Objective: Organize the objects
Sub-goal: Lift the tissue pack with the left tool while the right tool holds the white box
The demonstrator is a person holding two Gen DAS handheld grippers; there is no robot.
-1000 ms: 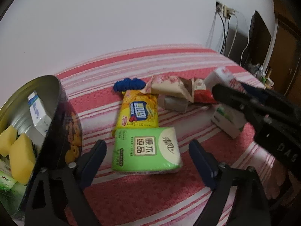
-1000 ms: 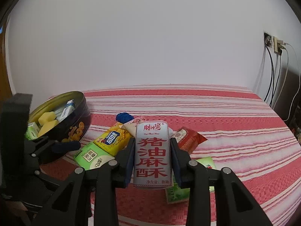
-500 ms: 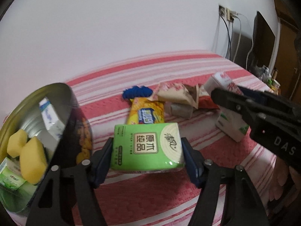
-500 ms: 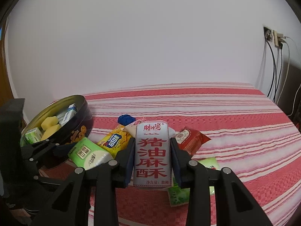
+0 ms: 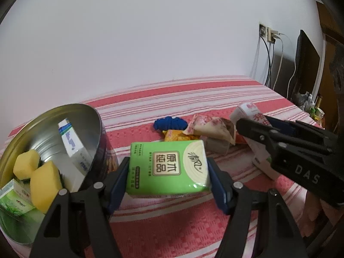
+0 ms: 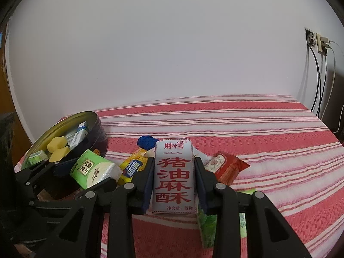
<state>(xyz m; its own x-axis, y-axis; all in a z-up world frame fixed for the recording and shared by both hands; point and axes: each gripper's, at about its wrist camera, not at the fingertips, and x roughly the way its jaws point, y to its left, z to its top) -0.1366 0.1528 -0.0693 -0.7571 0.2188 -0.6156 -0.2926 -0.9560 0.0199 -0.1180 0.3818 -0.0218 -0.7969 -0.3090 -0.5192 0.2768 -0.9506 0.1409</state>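
Between the blue pads of the left gripper (image 5: 168,179) sat the green tissue pack (image 5: 167,171), lifted clear of the striped cloth (image 5: 215,90), the jaws pressed against its two short ends. It looked light and soft, a plastic-wrapped wad that would give under pressure, so a hold across the ends with modest squeeze seemed right; the film was glossy and could slip if the grip slackened. The right gripper (image 6: 174,181) was likewise clamped on the red-lettered snack packet (image 6: 174,176), its jaws against the long sides. That packet looked light too, and judging by its pastry label its contents were probably brittle, so hard pressure seemed unwise.

Just left of the tissue pack stood the round metal tin (image 5: 94,116), open, its near wall close to the left jaw. Inside lay two yellow sponges (image 5: 44,182), a blue-and-white carton (image 5: 72,144) leaning on the far wall, and a small green box (image 5: 13,200) at the near edge. Room was left in the middle, though the carton and sponges crowded the sides, and the rim would have to be cleared before either item went in.

Beyond the grippers, on the cloth, lay a yellow snack bag (image 6: 133,167), a red sachet (image 6: 228,167), a crumpled tan wrapper (image 5: 212,126) and, farther back, a blue knotted bundle (image 5: 169,123). A green carton (image 6: 206,230) sat partly hidden under the right gripper. With both grippers close together, they could foul each other on the way to the tin. Farthest off, cables (image 6: 318,81) hung from wall sockets (image 6: 318,43).
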